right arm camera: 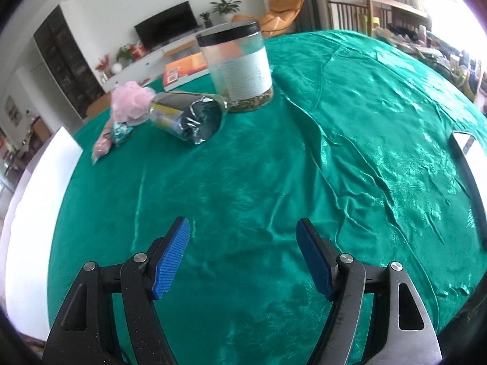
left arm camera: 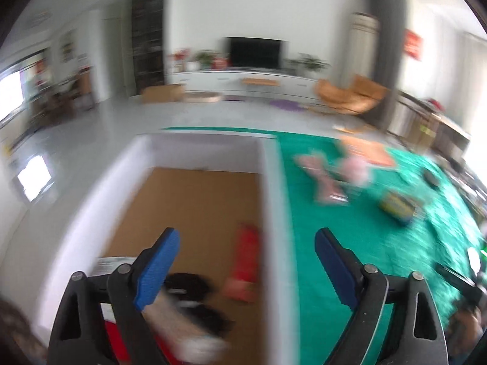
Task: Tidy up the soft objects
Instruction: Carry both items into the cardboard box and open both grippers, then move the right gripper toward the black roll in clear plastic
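Left gripper (left arm camera: 246, 269) – jaws spread, nothing held, over white box (left arm camera: 271, 182); right gripper (right arm camera: 243, 257) – spread, empty, above green cloth (right arm camera: 274, 167)

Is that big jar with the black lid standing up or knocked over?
Upright: the jar stands on its base on the green cloth, black lid on top.

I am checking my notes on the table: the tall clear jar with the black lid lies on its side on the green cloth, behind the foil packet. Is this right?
Not quite. The jar stands upright on the green cloth, black lid on top, as the right wrist view shows. The foil packet in front of it is the thing that lies on its side.
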{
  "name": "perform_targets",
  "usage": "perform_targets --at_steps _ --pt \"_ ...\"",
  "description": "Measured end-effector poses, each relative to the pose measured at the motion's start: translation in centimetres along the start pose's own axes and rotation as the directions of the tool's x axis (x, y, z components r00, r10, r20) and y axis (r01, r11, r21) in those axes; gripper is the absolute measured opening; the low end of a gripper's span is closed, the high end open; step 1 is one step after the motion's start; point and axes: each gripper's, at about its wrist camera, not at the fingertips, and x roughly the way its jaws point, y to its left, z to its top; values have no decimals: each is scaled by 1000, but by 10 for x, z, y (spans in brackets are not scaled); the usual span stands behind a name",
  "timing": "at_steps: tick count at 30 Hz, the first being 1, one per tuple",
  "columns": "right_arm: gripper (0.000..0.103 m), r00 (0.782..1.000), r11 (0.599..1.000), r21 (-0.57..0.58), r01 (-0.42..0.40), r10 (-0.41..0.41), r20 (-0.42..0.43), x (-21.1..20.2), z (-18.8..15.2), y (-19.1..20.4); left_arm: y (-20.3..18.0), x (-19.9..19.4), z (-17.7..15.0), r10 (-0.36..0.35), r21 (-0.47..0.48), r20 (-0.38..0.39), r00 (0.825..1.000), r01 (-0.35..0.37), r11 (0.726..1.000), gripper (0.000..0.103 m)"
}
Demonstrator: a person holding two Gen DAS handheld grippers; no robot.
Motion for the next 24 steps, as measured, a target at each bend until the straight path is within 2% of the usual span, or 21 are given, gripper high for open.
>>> perform_targets --at_steps 1,3,5,7,11,15,19,24 --pt "75 1000 1000 -8 18 -18 2 2 0 3 -25 3 -5 -61 37 -15 998 62 997 100" --pt "75 1000 999 -24 30 -30 -2 -2 -5 11 -63 14 -17 -142 90 -60 988 147 985 101" --pt "75 999 999 -32 40 -40 -7 1 -7 11 -102 40 -36 -196 123 -142 970 214 969 101" --pt "75 999 998 -27 50 -51 -19 2 -9 7 -127 70 -50 -212 138 -198 957 241 961 101" --pt "75 997 998 1 66 -66 -51 -3 -20 -3 -152 137 -66 -111 168 -239 965 154 974 101" --pt "76 996 998 9 66 -66 -53 -4 -20 -4 -153 188 -71 -69 145 -268 961 111 983 101" --pt "79 995 996 -17 82 -83 -60 -2 -21 1 -150 203 -66 -33 170 -250 968 77 982 101" --pt "83 988 989 -81 127 -133 -72 3 -23 11 -150 211 -66 -44 162 -252 967 87 983 103"
